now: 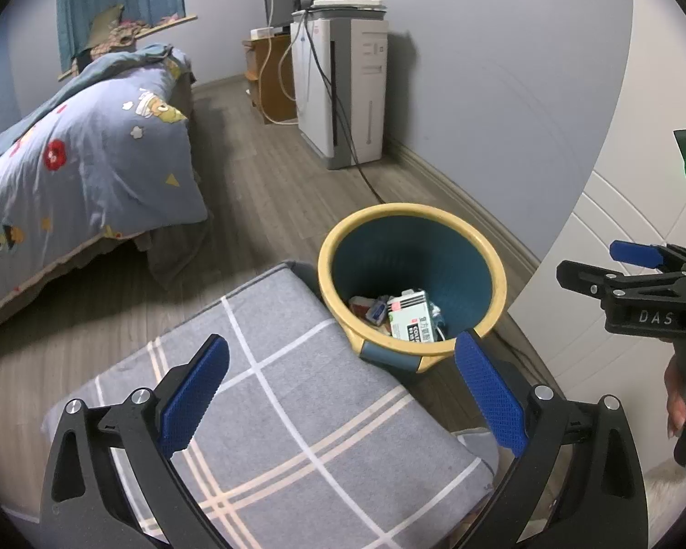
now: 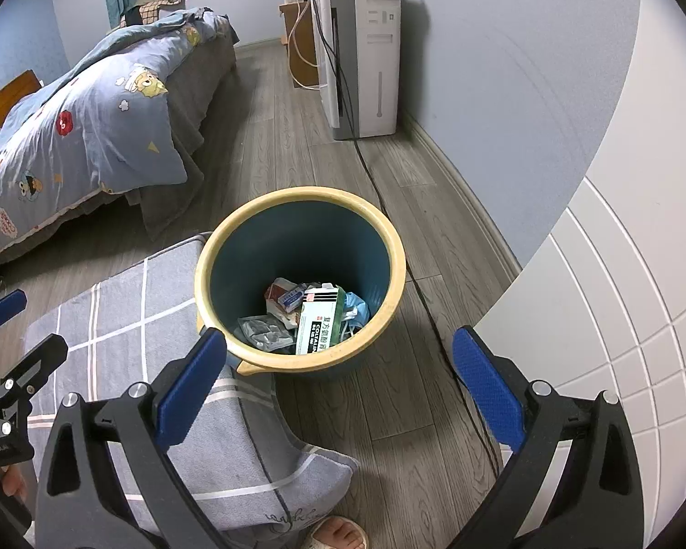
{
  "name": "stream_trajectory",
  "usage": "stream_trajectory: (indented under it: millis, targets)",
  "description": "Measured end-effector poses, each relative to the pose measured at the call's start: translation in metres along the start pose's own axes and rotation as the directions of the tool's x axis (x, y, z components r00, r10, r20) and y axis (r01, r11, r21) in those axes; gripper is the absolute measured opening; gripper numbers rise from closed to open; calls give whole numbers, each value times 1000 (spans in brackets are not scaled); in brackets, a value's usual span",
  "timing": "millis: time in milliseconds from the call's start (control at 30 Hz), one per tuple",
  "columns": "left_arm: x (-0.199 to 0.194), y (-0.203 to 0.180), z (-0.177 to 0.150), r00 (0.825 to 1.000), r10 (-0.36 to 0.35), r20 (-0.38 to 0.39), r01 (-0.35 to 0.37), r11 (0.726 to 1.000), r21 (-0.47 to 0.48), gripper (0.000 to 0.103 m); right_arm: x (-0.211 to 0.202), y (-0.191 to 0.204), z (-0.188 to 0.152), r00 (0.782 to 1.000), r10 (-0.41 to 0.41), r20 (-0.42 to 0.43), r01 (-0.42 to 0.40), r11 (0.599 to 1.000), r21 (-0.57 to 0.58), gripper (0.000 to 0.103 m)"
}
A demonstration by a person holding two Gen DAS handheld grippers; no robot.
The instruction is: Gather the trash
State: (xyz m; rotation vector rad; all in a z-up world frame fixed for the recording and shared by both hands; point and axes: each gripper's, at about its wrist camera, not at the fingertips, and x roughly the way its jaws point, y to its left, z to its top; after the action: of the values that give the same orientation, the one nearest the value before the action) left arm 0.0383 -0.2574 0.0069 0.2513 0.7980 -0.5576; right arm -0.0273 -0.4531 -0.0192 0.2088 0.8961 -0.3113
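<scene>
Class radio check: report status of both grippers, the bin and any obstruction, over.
Left gripper open, empty. Right gripper open, empty. Trash bin upright, wrappers and a box inside. Grey cushion against bin; black cable alongside.

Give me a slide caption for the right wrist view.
Open right gripper above a yellow-rimmed bin holding discarded packaging.

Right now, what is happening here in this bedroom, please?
A person holds a hand-held gripper in each hand above a yellow-rimmed bin on the wooden floor. The left hand-held gripper and the right hand-held gripper are both open and empty. Trash already lies in the bin, including a green-and-white box. A grey checked cushion sits beside the bin.
</scene>
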Motion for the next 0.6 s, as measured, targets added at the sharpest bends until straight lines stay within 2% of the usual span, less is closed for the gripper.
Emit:
stream_trajectory:
  millis: [600]
  targets:
    - [-1, 1, -1, 1000, -23, -7, 24, 1000, 8, 98, 0, 0, 0, 1000, -1, -5, 1, 1000, -2, 97]
